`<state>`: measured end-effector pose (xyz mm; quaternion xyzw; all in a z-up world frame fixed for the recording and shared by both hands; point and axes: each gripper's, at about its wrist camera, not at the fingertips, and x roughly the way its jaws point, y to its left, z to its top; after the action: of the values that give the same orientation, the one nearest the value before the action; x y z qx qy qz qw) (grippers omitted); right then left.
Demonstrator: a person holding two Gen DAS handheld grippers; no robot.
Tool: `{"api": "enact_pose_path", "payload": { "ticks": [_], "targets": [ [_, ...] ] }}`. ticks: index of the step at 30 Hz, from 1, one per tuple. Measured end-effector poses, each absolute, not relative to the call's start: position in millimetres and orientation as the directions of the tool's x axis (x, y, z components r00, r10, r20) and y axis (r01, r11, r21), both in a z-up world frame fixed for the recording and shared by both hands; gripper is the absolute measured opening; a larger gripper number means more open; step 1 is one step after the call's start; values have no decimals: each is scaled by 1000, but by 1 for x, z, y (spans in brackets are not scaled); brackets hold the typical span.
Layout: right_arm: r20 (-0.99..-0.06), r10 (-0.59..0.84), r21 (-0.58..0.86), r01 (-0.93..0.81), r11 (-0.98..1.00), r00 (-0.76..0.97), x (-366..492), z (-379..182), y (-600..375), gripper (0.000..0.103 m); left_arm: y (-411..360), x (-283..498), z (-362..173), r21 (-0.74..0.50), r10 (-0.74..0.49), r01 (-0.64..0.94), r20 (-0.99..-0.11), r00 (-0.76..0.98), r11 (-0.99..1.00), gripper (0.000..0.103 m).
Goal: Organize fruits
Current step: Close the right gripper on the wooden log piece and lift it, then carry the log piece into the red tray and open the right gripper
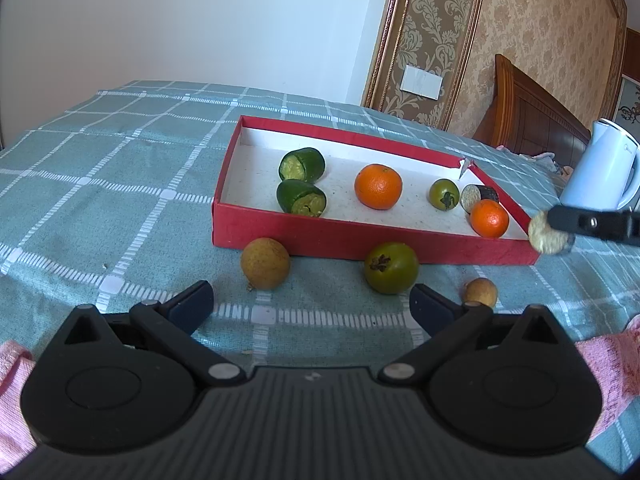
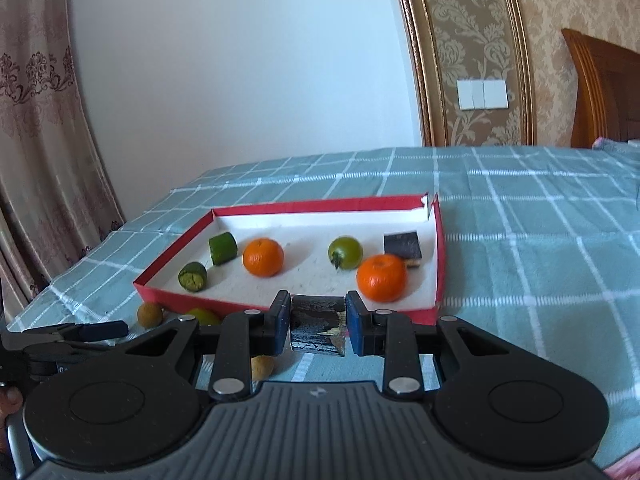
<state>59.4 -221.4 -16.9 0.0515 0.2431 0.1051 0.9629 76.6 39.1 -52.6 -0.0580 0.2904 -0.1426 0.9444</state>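
Observation:
A red box (image 2: 288, 205) with a white floor holds two green cut pieces (image 2: 222, 248), two oranges (image 2: 263, 257), a green tomato (image 2: 345, 252) and a dark-skinned chunk (image 2: 402, 246). My right gripper (image 2: 318, 322) is shut on another dark chunk (image 2: 318, 330), held just above the cloth at the box's near right corner. The left wrist view shows that chunk's pale cut face (image 1: 542, 234) in the right gripper (image 1: 558, 233). My left gripper (image 1: 312, 306) stands open and holds nothing. In front of it lie a brown fruit (image 1: 265, 263), a green tomato (image 1: 391, 267) and a smaller brown fruit (image 1: 481, 292).
Everything sits on a teal checked cloth (image 1: 100, 184). A white kettle (image 1: 600, 168) stands to the right of the box, with a wooden headboard (image 1: 532, 116) behind it. A curtain (image 2: 36, 120) hangs at the left of the right wrist view.

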Motion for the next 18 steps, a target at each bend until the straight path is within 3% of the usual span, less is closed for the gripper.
{"api": "enact_pose_path", "payload": {
  "ticks": [10,18],
  "targets": [
    [-451,210,58,-206,977,867,102,-13,-203,29,39,76,-53,-192,-302,235,-532,791,953,103],
    [-504,193,-5,-226,974,842,136,-30,-185,29,39,77,-53,-190,-302,235,-533,791,953,103]
  ]
}}
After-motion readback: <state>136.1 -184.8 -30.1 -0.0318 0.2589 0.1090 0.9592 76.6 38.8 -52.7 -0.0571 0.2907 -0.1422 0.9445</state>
